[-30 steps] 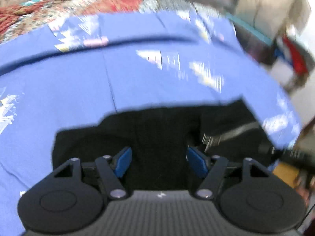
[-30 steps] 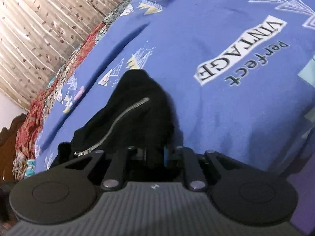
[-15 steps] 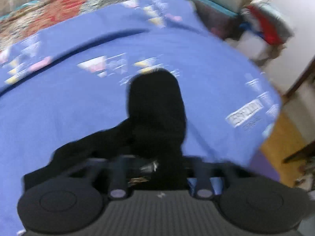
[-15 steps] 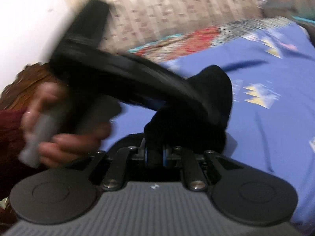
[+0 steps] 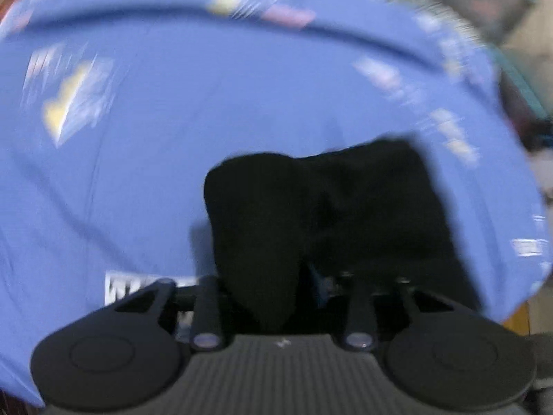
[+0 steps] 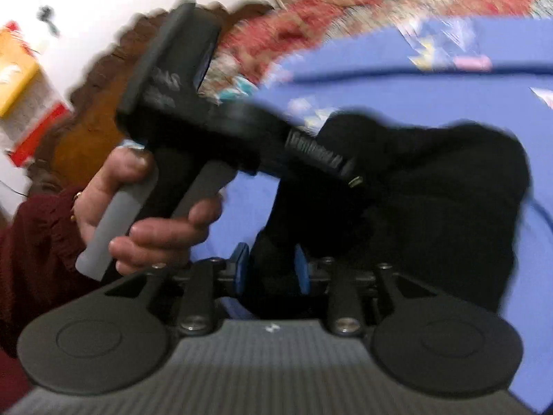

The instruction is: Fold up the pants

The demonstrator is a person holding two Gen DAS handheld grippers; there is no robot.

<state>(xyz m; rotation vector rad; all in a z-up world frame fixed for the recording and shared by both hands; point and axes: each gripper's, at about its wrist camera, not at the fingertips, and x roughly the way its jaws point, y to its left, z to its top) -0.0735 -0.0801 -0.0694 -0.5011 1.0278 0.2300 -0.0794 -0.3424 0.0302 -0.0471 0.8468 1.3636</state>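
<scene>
Clamping black pants (image 6: 432,207) between right gripper (image 6: 271,269) blue pads; left gripper (image 5: 293,287) pinching soft bunched fabric over blue bedsheet (image 5: 155,138).

Pants (image 5: 331,207) are showing plain black, no pattern I can make out. I'm seeing blue pads (image 6: 240,269) on my right gripper (image 6: 271,271), body black and grey. Bedsheet (image 5: 155,121) is reading blue with blurred yellow, white and pink prints. Quilt (image 6: 331,10) is showing red with teal patches. Sleeve (image 6: 31,242) is looking maroon.
</scene>
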